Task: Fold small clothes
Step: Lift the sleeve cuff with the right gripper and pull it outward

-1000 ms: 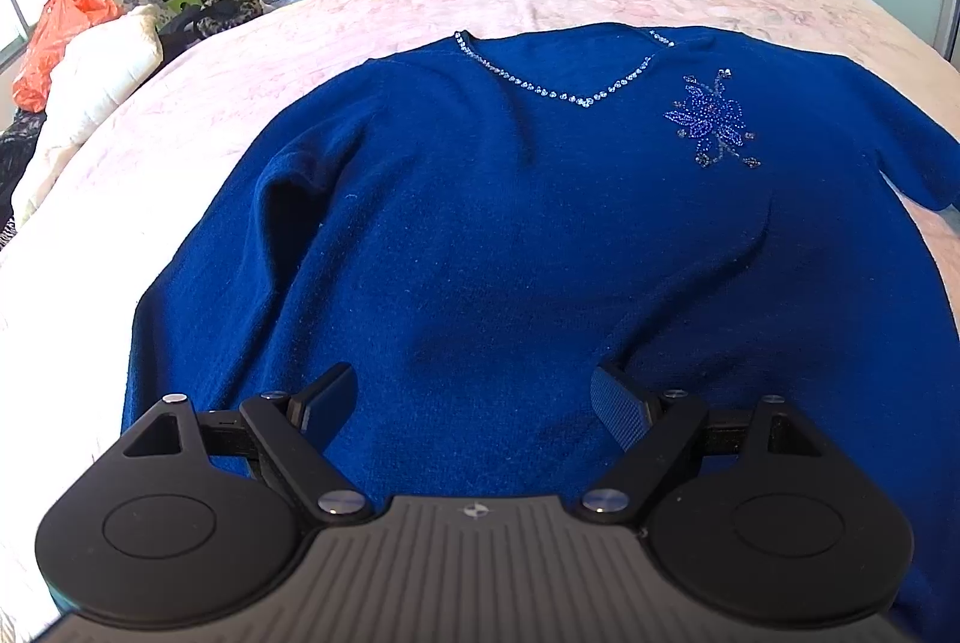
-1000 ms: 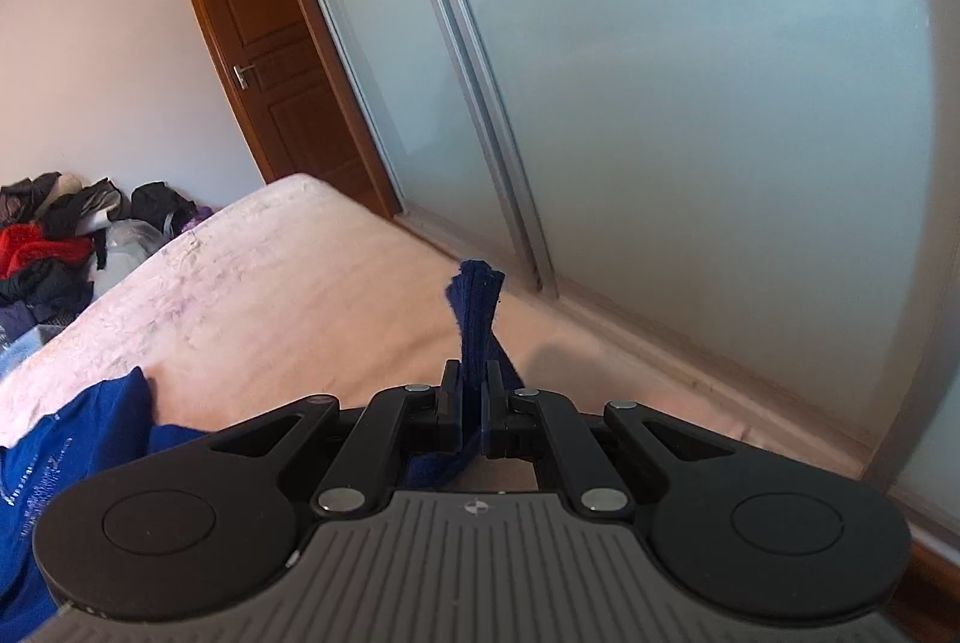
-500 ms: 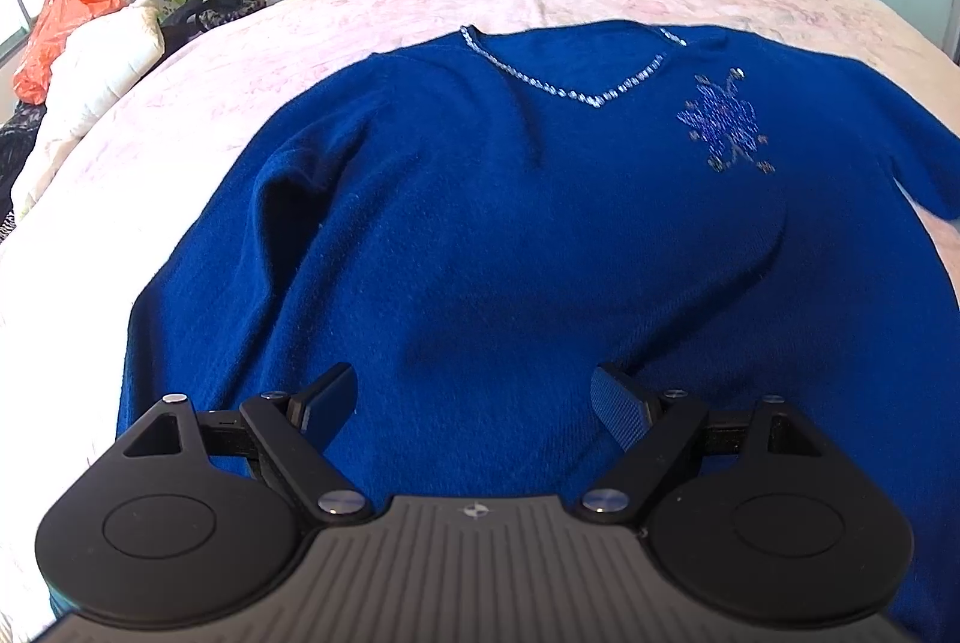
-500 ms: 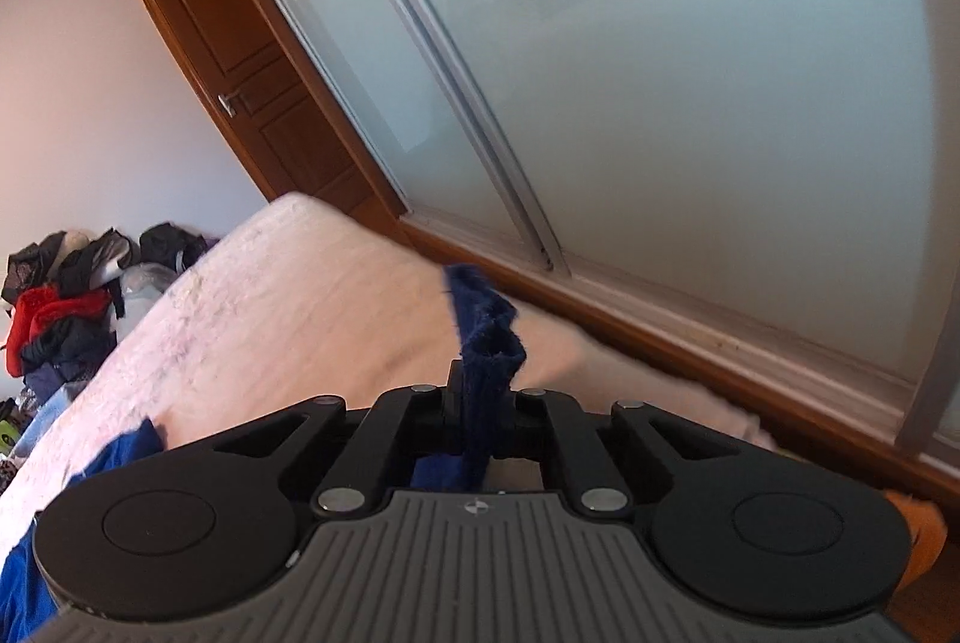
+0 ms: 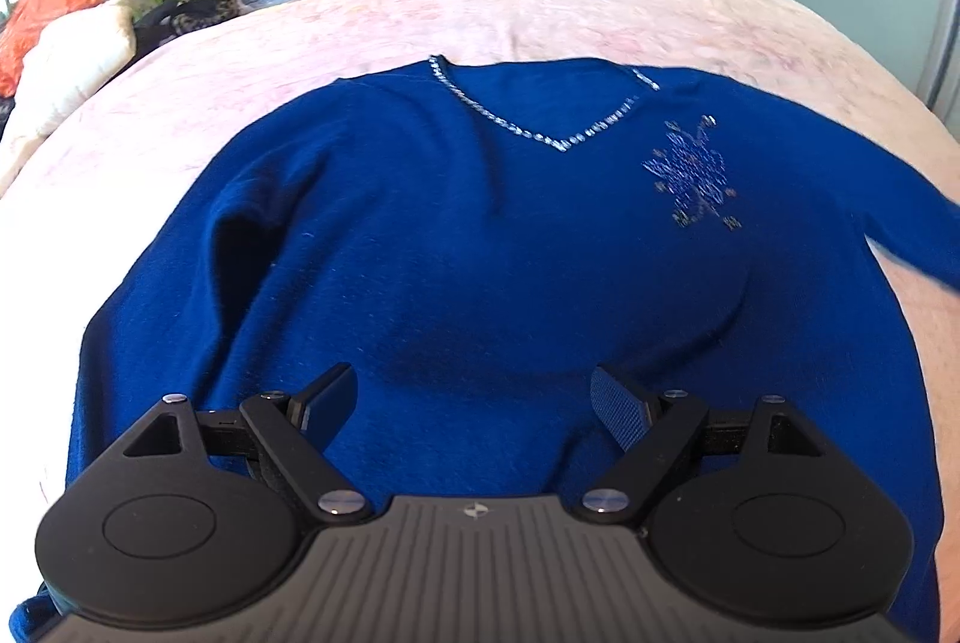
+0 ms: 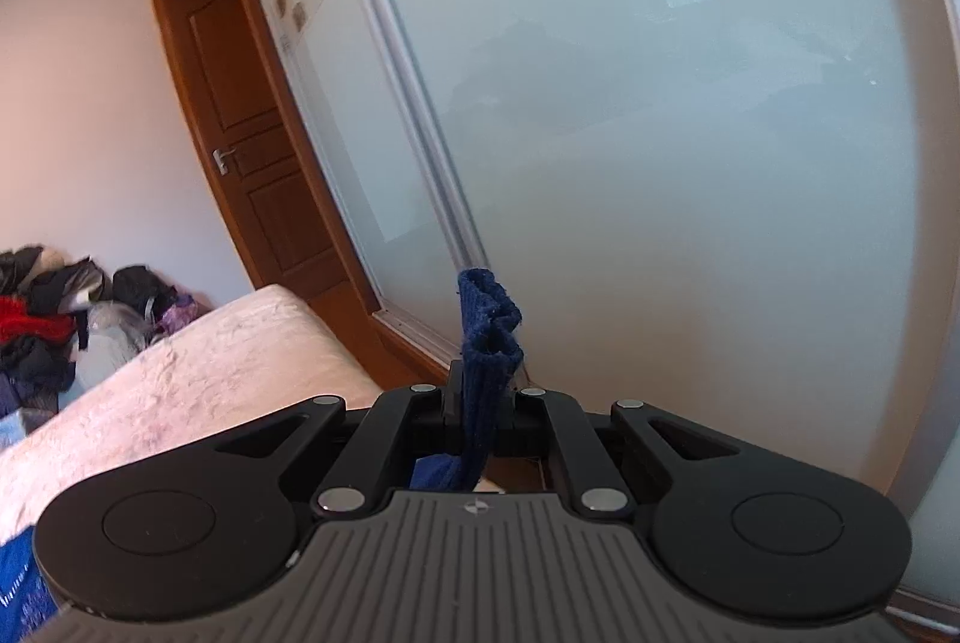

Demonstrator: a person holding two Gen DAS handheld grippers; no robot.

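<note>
Between right tool pads, sweater cuff

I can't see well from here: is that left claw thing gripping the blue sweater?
No, the left gripper hangs with jaws wide apart above the blue sweater, its pads pinching no cloth.

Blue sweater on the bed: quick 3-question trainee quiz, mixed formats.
1. True or false: the left tongs are clamped on the blue sweater.
2. What do the right tongs pinch? A) orange bag B) blue knit cuff C) nothing
3. Fill in: the beaded flower sits beside the sparkly ____-shaped neckline.

Key: 1 false, they stand open above it; 2 B; 3 V.
</note>
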